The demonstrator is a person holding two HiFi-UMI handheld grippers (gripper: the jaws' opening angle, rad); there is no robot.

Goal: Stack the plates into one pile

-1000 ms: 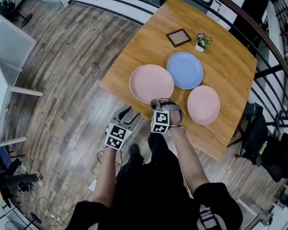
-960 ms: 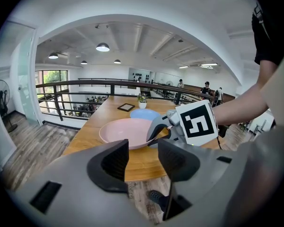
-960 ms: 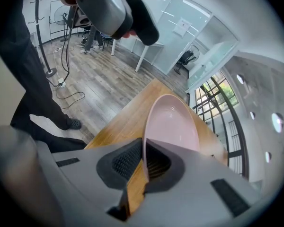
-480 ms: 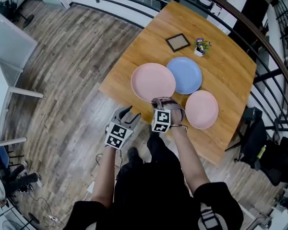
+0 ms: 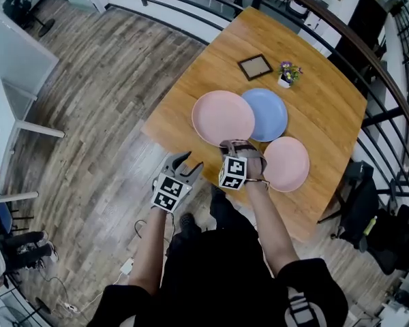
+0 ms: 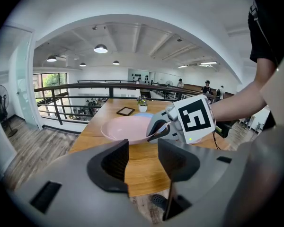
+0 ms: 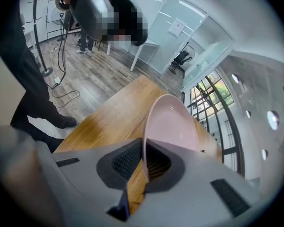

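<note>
Here your right gripper (image 5: 237, 144) pinches the large pink plate (image 5: 221, 116) at 6 o'clock, likely to lift it for stacking; left gripper (image 5: 185, 161) hangs empty, jaws apart.

Pose: right gripper (image 5: 235, 144) has its jaws closed on the rim of the pink plate (image 7: 173, 124); right forearm (image 5: 264, 227) bare, stretched forward. The left gripper (image 5: 184, 161) has its jaws apart with nothing between them, and sits just left of and slightly behind the right gripper; left forearm (image 5: 150, 251) bare, extended.
</note>
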